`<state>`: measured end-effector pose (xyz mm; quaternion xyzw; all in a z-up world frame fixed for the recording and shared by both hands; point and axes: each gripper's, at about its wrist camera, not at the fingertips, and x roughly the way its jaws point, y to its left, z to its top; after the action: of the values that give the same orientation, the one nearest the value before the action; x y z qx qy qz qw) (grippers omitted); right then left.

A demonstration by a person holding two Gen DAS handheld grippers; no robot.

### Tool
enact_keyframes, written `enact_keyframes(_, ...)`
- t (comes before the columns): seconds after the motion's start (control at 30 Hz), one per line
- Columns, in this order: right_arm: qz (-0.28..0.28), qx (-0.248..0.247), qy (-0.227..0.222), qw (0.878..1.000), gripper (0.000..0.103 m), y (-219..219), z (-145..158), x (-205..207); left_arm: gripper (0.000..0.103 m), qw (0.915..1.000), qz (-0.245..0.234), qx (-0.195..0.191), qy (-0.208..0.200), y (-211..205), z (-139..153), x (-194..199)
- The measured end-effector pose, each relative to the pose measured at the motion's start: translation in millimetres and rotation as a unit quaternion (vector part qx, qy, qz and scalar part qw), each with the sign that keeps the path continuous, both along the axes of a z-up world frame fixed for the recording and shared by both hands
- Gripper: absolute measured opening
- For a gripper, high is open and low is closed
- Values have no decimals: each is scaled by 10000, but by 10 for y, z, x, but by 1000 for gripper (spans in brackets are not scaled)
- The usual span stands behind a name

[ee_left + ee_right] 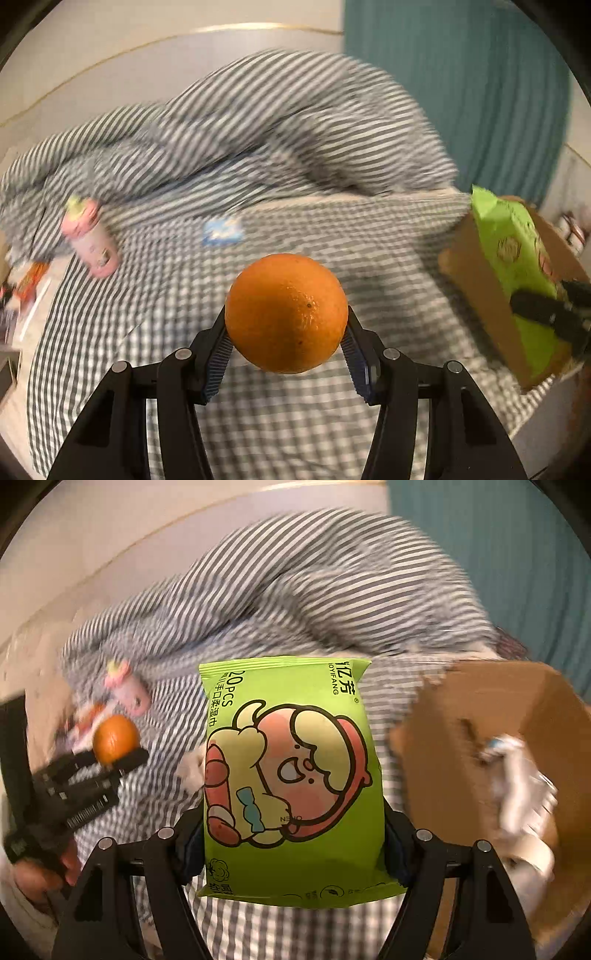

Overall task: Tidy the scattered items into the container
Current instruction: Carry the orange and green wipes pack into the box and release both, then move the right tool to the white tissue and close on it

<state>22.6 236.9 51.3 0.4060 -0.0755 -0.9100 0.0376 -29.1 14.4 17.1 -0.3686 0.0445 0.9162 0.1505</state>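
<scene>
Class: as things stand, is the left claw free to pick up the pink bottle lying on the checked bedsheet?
Probably not: the left claw already grips a round orange fruit, though nothing blocks the pink bottle.

Left gripper (286, 332) fingers (218, 358) clamp orange (286, 313) above checked sheet (369, 236).

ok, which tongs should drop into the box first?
Right, probably. Its tongs hold the green wipes pack beside the cardboard box; the left tongs with the orange sit farther off.
</scene>
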Motion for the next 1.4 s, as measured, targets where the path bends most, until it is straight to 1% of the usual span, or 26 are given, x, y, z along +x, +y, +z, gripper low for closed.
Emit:
enact_keyframes(0.1, -403, 74, 172, 9990, 75, 370, 190, 321, 56, 9992, -368, 81, 145, 376, 219, 173)
enact_keyframes(0.2, -786, 181, 182, 9966, 75, 739, 267, 575, 56, 9966, -767, 170, 261, 806, 386, 340)
enact_keyframes(0.3, -1157, 371, 39, 9926, 75, 1102, 268, 723, 56, 9920, -1200, 298, 256, 1266, 468, 448)
enact_keyframes(0.37, -1279, 475, -4, 9907, 75, 1303, 257, 747, 56, 9866, -1556, 456, 186, 1617, 506, 478)
enact_keyframes(0.4, -1337, 499, -33, 9898, 75, 1415, 250, 743, 56, 9843, -1693, 474, 166, 1777, 519, 480)
enact_keyframes(0.57, -1620, 640, -214, 9845, 75, 1848, 131, 593, 56, 9767, -2130, 200, 150, 2528, 483, 415)
enact_keyframes(0.67, -1703, 642, -332, 9827, 75, 2020, -5, 466, 56, 9750, -2218, 136, 45, 2851, 361, 328)
enact_keyframes(0.7, -1725, 687, -352, 9820, 75, 2056, -54, 435, 58, 9749, -2225, 86, -13, 2940, 305, 296)
enact_keyframes(0.77, -1762, 743, -304, 9811, 77, 2110, -122, 423, 67, 9752, -2212, 7, -43, 3077, 218, 251)
enact_keyframes(0.8, -1760, 734, -178, 9815, 78, 2130, -115, 446, 82, 9766, -2150, -16, 22, 3104, 204, 245)
enact_keyframes(0.83, -1763, 763, -64, 9813, 83, 2156, -95, 479, 93, 9781, -2081, 0, 108, 3098, 204, 221)
enact_keyframes(0.87, -1788, 826, 33, 9804, 89, 2176, -68, 494, 96, 9784, -2058, 49, 167, 3079, 217, 195)
enact_keyframes(0.9, -1835, 884, 150, 9789, 91, 2193, -31, 514, 97, 9785, -2052, 88, 208, 3069, 239, 175)
enact_keyframes(0.97, -1892, 898, 253, 9775, 92, 2224, 18, 538, 98, 9797, -1982, 24, 288, 3021, 289, 132)
enact_keyframes(1.07, -1894, 793, 274, 9783, 92, 2225, 46, 561, 98, 9827, -1808, -108, 392, 2891, 343, 102)
enact_keyframes(1.17, -1820, 803, 248, 9797, 92, 2110, 45, 579, 98, 9878, -1512, -173, 336, 2676, 364, 78)
enact_keyframes(1.27, -1698, 778, 265, 9820, 92, 1922, 65, 622, 98, 9936, -1040, -270, 336, 2361, 382, 110)
enact_keyframes(1.4, -1443, 741, 289, 9863, 92, 1532, 88, 660, 99, 9981, -452, -231, 360, 1789, 406, 174)
